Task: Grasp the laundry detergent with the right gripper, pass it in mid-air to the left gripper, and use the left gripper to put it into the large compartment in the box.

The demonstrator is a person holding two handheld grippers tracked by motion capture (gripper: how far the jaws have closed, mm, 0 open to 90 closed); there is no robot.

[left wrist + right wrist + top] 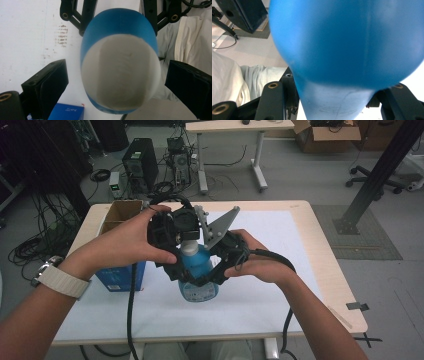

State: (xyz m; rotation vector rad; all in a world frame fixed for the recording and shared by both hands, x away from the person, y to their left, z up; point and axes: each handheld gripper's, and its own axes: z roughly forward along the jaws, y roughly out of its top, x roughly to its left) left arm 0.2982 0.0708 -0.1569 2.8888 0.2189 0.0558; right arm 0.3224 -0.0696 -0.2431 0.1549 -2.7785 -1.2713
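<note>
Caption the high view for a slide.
Right gripper clamps a blue bottle while the left gripper straddles its white cap.

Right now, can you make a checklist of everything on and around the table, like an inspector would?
Surface: table with a white mat, tidy.
Job's things: blue bottle with a white cap, upright between both tools.
Clutter: open cardboard box at the left, with a blue box in front of it.
Grippers: right hand-held gripper shut on the bottle's body; left hand-held gripper around the cap, jaws apart and not touching it.
Cables: one black cable trails from each tool over the near edge.
Surroundings: computer towers, loose wires, a second table and an office chair on the floor behind.
</note>
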